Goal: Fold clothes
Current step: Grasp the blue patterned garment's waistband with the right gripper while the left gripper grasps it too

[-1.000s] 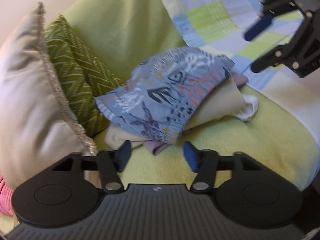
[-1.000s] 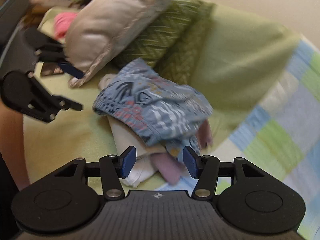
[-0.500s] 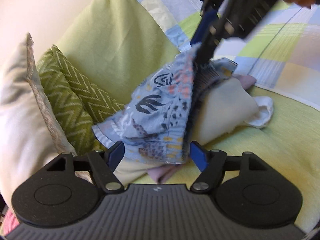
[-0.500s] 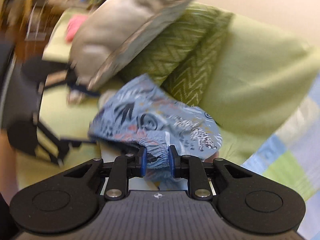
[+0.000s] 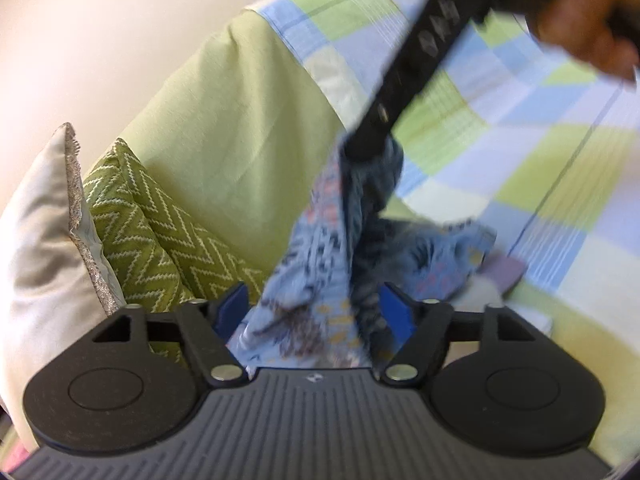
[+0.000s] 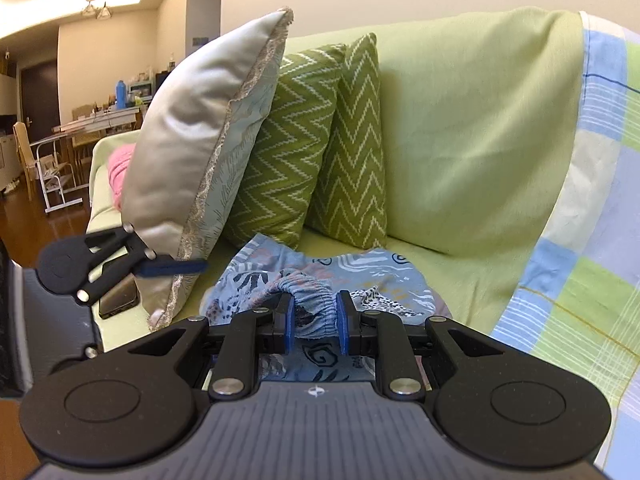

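A blue patterned garment (image 5: 320,264) hangs up off the sofa seat. My right gripper (image 6: 314,320) is shut on its gathered elastic edge (image 6: 312,300); from the left wrist view it shows as a blurred black bar (image 5: 372,140) pinching the cloth's top, with a person's hand (image 5: 580,20) behind it. My left gripper (image 5: 314,312) is open, and the lower part of the hanging garment drapes between its blue fingers (image 5: 394,314). In the right wrist view, the left gripper (image 6: 120,258) sits low at the left, beside the grey pillow. Lilac (image 5: 504,268) and white cloth (image 5: 484,292) lie under the garment.
A grey satin pillow (image 6: 188,152) and two green zigzag cushions (image 6: 296,152) lean on the sofa back at the left. A checked blanket (image 5: 500,128) covers the right side. A dark phone (image 6: 120,300) lies on the seat by the grey pillow. Pink cloth (image 6: 118,168) sits behind it.
My right gripper went from open above the pile to shut on the garment's elastic edge and raised it. My left gripper moved in until the hanging cloth fell between its open fingers.
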